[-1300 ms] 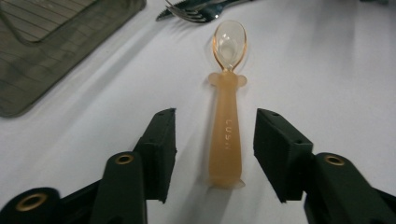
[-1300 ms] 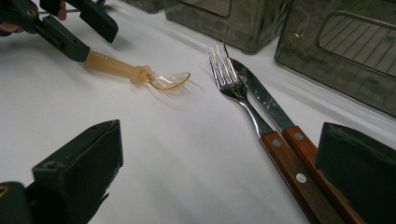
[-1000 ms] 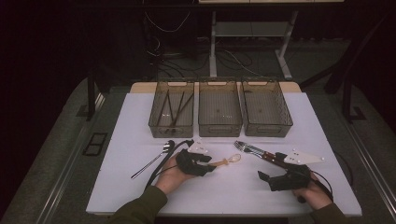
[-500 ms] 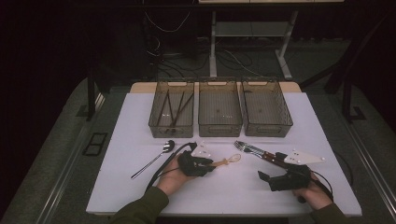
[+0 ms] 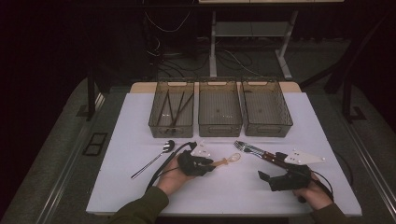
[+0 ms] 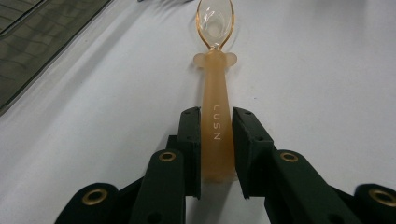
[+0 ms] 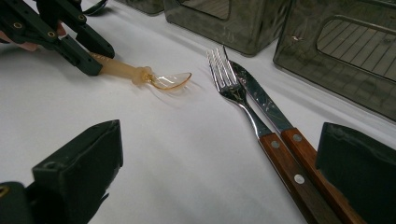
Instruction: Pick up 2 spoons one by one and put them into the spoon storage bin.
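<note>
A translucent orange spoon [image 5: 229, 160] lies on the white table, bowl pointing right in the high view. My left gripper [image 5: 212, 164] has just been closing and its pads now press both sides of the spoon's handle [image 6: 215, 107], as the left gripper view [image 6: 216, 114] shows. In the right gripper view the spoon [image 7: 140, 72] still rests on the table with the left gripper [image 7: 86, 58] on its end. My right gripper [image 5: 270, 165] stands open with wide jaws [image 7: 222, 135], near the wooden handles of a fork [image 5: 247, 148] [image 7: 229, 79] and a knife [image 5: 261, 153] [image 7: 261, 100].
Three smoky plastic bins stand in a row at the back: the left one [image 5: 170, 128] holds dark sticks, the middle [image 5: 219, 128] and right [image 5: 266, 128] look nearly bare. A metal spoon [image 5: 156, 158] lies left of my left hand.
The left gripper's jaws have closed in around the orange spoon's handle. Both hands stay where they were.
</note>
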A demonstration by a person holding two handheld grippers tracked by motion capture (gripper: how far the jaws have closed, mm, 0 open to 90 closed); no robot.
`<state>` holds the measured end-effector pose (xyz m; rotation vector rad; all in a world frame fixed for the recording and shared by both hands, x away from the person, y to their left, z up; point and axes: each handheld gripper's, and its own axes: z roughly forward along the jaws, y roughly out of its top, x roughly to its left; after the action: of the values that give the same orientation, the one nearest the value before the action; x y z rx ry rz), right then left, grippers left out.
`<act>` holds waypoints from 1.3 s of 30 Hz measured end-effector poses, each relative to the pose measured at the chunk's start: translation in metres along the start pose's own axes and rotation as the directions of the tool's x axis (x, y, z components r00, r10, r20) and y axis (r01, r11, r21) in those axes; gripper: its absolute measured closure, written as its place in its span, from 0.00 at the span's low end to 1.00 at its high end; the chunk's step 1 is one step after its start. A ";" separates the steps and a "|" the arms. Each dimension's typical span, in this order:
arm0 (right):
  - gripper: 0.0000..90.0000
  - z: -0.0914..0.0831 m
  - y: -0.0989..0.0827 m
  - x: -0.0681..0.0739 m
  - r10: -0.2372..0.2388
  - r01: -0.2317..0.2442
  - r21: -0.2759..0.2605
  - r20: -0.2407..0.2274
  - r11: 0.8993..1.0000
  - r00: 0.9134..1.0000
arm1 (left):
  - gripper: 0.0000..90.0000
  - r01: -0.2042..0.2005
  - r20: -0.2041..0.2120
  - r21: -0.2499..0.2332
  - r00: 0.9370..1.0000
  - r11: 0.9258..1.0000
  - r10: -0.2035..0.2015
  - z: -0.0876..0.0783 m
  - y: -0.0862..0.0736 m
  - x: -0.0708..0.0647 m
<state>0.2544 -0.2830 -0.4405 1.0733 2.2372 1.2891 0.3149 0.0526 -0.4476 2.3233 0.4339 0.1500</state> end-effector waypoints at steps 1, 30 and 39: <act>0.01 0.000 0.000 0.000 0.000 0.000 -0.001 0.000 1.000 1.000 | 0.81 -0.002 0.001 0.003 1.000 1.000 0.002 -0.001 0.000 0.000; 0.01 0.001 0.000 0.001 -0.001 0.001 0.002 -0.002 1.000 1.000 | 0.82 0.087 0.003 -0.126 0.996 0.988 -0.087 -0.046 0.005 0.019; 0.01 0.004 -0.001 0.004 -0.013 0.014 0.016 -0.014 1.000 1.000 | 0.82 0.102 0.002 -0.157 0.995 0.982 -0.103 -0.058 0.018 0.029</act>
<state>0.2536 -0.2775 -0.4432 1.0564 2.2652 1.2789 0.3330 0.0890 -0.3946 2.1421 0.5253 0.1368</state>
